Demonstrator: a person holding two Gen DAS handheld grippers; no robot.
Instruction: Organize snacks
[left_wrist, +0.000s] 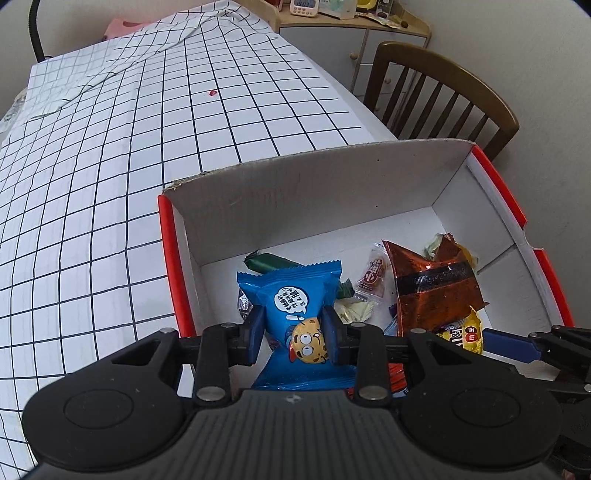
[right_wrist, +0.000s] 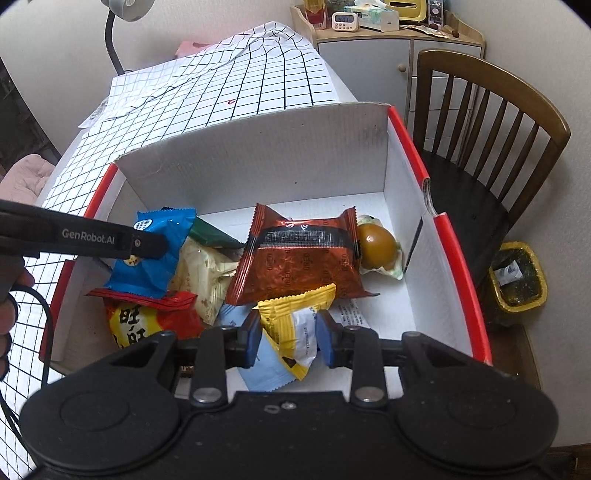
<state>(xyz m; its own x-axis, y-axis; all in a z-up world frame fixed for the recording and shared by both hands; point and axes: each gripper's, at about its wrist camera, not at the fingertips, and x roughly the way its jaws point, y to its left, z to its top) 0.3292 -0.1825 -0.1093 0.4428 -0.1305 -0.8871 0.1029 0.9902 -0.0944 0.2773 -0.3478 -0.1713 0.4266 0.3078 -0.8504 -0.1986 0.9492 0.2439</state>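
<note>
Here both tongs hang over the open box (right_wrist: 258, 155) on the worktop (left_wrist: 110, 184), presumably to drop their snacks among those already inside. The left tongs (left_wrist: 293, 334) are clamped on one blue cookie packet (left_wrist: 291, 299). The right tongs (right_wrist: 286, 338) straddle one yellow-and-white packet (right_wrist: 295, 321); whether the pads press on it I cannot tell. Beyond the right tongs lie one copper Oreo pack (right_wrist: 299, 262) and one brown egg (right_wrist: 375, 242); to their left, one red-and-yellow bag (right_wrist: 147, 321).
</note>
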